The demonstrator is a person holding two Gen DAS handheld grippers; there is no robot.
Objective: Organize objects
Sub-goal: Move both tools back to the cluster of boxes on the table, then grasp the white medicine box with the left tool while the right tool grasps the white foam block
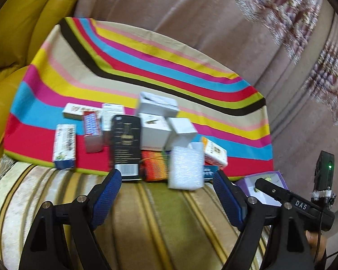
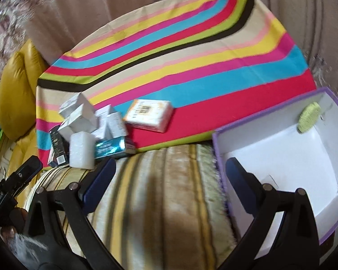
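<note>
Both tongs, left and right, hung spread and empty. The small cartons looked light and stiff, best pinched across flat sides. The white foam pad seemed soft. Roughly ten cartons sat clustered on the striped cloth, with one purple-rimmed box beside them, nearly empty.

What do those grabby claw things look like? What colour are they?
The left gripper and the right gripper look the same: black plastic arms spread in a V, with round silver bolts at the joints. Each ends in flat fingers covered by bumpy dark blue pads. Seen from the left wrist, the other gripper's black body has white letters "DAS", a thin cable and a small green light.
</note>
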